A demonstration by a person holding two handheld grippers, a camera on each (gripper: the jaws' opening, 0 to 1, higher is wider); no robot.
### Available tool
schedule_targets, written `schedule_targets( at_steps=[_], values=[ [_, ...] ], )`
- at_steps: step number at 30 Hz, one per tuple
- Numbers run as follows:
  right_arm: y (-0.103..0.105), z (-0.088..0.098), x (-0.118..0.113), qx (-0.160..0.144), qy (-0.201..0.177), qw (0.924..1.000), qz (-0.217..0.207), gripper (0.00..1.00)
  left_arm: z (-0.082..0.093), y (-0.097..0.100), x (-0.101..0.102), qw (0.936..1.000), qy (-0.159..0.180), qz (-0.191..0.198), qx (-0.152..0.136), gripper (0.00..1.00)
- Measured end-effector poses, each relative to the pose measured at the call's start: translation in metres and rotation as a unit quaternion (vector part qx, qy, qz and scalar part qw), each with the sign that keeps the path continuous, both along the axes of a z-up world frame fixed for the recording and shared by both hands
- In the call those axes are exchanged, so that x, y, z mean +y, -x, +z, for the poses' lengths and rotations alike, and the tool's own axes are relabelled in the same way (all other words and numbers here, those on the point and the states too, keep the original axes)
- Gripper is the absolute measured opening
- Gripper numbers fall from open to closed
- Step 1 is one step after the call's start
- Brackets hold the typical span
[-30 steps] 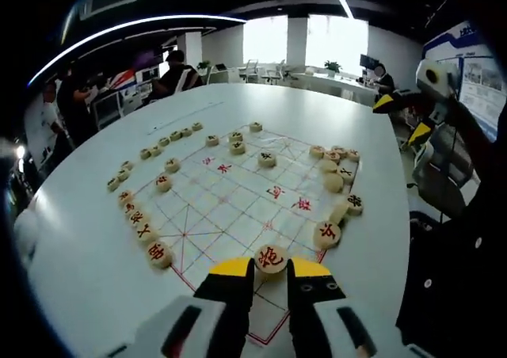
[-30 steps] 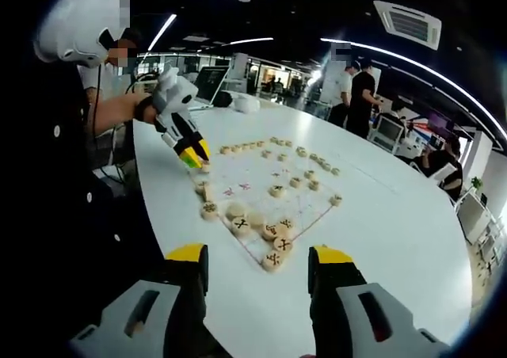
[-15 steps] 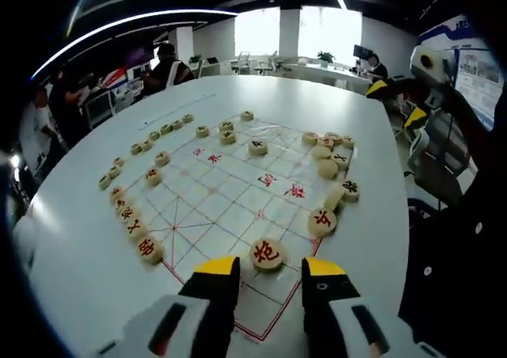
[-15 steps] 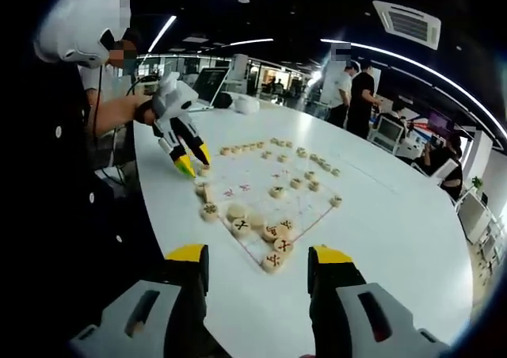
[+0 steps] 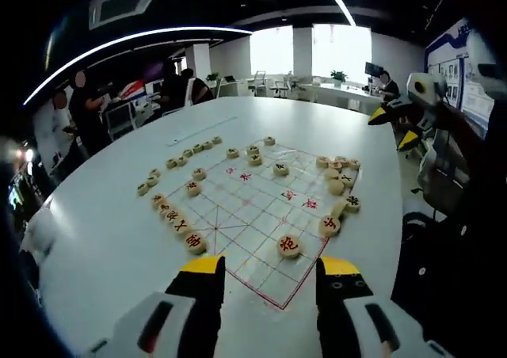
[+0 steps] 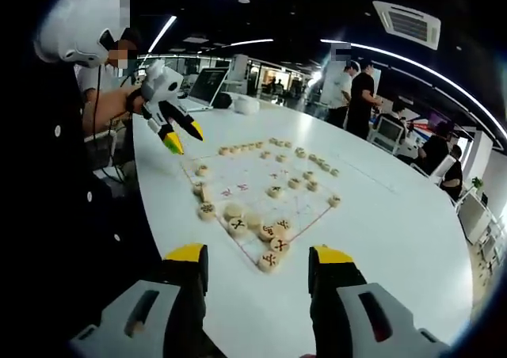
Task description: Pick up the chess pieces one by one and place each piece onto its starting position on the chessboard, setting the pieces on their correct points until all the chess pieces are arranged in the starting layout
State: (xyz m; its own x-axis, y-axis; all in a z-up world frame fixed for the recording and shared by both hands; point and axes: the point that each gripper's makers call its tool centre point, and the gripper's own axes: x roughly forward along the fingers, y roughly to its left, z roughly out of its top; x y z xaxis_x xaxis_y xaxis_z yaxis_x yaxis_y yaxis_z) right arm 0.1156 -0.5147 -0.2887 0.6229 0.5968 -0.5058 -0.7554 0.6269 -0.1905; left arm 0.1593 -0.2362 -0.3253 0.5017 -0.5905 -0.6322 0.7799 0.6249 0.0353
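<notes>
In the left gripper view, people stand by workstations at the far left, beyond the edge of the round white desk (image 5: 103, 239). On the desk, left of the board, a curved row of round tan wooden chess pieces (image 5: 173, 214) runs along the near-left edge of the printed white chessboard with red grid lines (image 5: 245, 211), and a second row lies further out near the far-left corner. The left claw (image 5: 269, 272) hangs above the board's near corner with its yellow-tipped black jaws spread wide and nothing between them. Just beyond the jaws a single tan disc with a red character (image 5: 289, 245) sits on the board, apart from both fingers. Further right a loose cluster of discs (image 5: 339, 185) crowds the board's right edge. In the right gripper view the left claw (image 6: 182, 135) shows at upper left, lifted clear of the desk in a person's hand, jaws parted. To its right lies the chessboard (image 6: 261, 192) with pieces scattered on it, and lower right the right claw (image 6: 258, 264) hovers wide open and empty over bare desk (image 6: 380, 231).
</notes>
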Motion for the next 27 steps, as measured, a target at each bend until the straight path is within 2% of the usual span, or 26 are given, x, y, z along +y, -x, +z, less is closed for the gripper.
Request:
schedule_targets(
  at_steps=[2,6,13,18,27],
  values=[
    [-0.002,0.000,-0.001,-0.001,0.000,1.0000,0.000,0.52,0.003,0.003,0.006,1.0000,-0.001,0.004,-0.008,0.55],
    [-0.006,0.000,-0.002,0.000,0.003,1.0000,0.001,0.53,0.012,0.014,0.019,0.9994,0.021,0.024,-0.013,0.58],
    [-0.014,0.001,-0.002,-0.001,0.007,1.0000,0.007,0.52,0.013,0.018,0.039,0.9968,0.043,0.067,-0.008,0.60],
    [-0.018,0.002,-0.002,0.001,0.007,0.9999,0.008,0.52,0.010,0.018,0.041,0.9963,0.043,0.074,-0.004,0.60],
    [-0.021,0.005,-0.006,0.001,0.017,0.9998,0.010,0.51,0.012,0.015,0.034,0.9970,0.046,0.062,-0.005,0.60]
  ],
)
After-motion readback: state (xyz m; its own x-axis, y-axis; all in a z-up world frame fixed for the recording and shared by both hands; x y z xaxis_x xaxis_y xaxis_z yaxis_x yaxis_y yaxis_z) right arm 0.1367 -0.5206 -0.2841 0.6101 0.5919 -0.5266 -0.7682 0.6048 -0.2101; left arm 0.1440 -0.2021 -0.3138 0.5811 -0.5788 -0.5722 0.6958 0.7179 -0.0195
